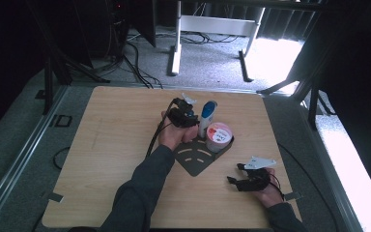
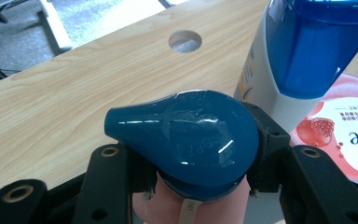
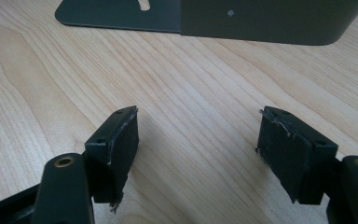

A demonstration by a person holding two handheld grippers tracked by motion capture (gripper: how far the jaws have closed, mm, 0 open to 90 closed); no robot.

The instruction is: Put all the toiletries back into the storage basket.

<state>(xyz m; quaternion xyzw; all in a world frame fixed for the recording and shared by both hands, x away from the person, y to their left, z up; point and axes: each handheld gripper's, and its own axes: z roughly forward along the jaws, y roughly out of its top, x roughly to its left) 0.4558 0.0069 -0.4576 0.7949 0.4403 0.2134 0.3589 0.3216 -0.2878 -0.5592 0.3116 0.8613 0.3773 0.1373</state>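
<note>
While the left gripper [image 2: 191,186] clamps a blue-capped pink bottle [image 2: 186,135], the right gripper [image 3: 198,154] rests spread wide on the table [image 3: 196,84].

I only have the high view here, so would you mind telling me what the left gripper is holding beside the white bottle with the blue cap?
Observer: In the left gripper view, the left gripper is shut on a glossy teal teardrop-shaped pump head, with a pink bottle body below it.
Operator: Thank you. What does the round pink-lidded tub say?
Observer: The round pink-lidded tub shows a pomegranate picture and the letters "ove".
Operator: And is the right gripper holding anything?
Observer: No. In the right gripper view, the right gripper is open over the bare wooden table, facing the dark metal bookend stand.
</note>
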